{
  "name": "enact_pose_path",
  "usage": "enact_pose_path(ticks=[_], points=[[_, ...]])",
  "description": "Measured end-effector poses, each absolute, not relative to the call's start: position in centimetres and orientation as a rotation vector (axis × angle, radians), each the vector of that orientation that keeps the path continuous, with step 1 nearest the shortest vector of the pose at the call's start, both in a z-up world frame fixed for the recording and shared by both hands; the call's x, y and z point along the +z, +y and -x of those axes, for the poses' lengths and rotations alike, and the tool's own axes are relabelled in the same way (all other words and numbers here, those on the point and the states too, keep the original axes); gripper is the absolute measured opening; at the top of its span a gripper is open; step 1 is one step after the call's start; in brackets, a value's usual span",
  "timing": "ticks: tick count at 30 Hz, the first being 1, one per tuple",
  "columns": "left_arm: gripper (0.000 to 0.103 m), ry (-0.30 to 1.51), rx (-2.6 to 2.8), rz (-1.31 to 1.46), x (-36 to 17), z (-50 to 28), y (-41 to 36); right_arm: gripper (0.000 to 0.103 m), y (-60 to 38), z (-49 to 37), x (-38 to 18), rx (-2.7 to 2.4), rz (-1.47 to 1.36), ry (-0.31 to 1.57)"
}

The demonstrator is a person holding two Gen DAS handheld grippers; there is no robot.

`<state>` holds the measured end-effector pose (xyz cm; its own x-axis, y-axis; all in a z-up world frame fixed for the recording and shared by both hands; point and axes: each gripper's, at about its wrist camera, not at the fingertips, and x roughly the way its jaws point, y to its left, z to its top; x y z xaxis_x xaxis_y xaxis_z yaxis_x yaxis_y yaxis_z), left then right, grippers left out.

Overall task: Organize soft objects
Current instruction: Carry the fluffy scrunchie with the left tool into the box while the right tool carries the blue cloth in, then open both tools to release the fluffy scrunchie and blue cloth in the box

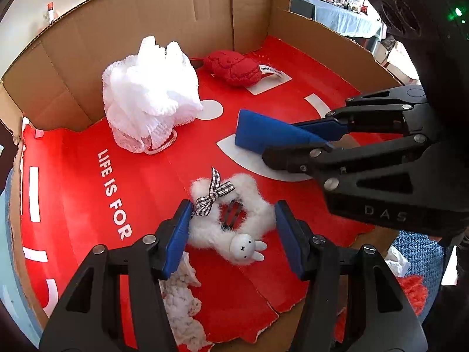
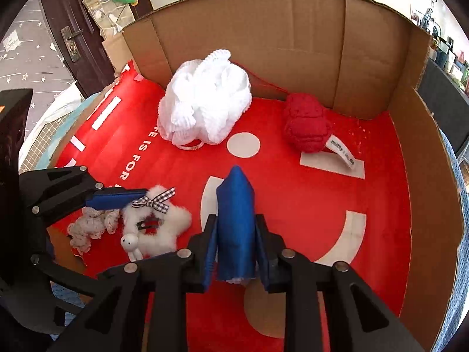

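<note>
Cardboard box (image 2: 293, 44) with red printed floor (image 1: 88, 205), brown walls on the far side and right.

Left gripper (image 1: 231, 234): jaws partly open, blue pads on either side of white fluffy star toy (image 1: 234, 220). Left pad touching the fluff near the checked bow (image 1: 214, 196); right pad just beside the toy's right point, contact there unclear. Toy resting on the red floor, not lifted. Small white bunny head (image 1: 244, 248) at the toy's near edge, dark hair clip (image 1: 233, 214) in its centre. Same toy in the right wrist view (image 2: 158, 228), with the left gripper's blue pad (image 2: 117, 199) at its upper left.

Right gripper (image 2: 236, 252): jaws narrow, blue cloth roll (image 2: 234, 220) between the pads, sticking out forward past the fingertips. Thin gaps visible beside the roll, so grip looks loose; cannot tell whether the pads press on it. In the left wrist view, roll's far end (image 1: 258, 132) down on the white print of the floor.

White mesh bath puff (image 2: 205, 102) at the back left of the box, near the rear wall. Red knitted toy (image 2: 304, 123) with white tag at the back right, well apart from the puff. Grey-white crocheted piece (image 2: 88, 228) at the near left edge of the floor, just beside the star toy.
</note>
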<state>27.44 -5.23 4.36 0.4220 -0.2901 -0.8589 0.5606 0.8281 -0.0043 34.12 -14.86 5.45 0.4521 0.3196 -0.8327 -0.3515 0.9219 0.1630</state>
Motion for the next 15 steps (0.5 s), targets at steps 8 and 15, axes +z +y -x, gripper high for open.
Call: enact_pose_path(ticks=[8, 15], points=[[0.056, 0.996, -0.542, -0.299, 4.45, -27.69, -5.38, 0.031, -14.77, -34.54, 5.43, 0.413, 0.023, 1.026], [0.057, 0.994, -0.545, -0.300, 4.43, -27.69, -5.37, 0.036, -14.24, -34.66, 5.38, 0.411, 0.035, 1.028]])
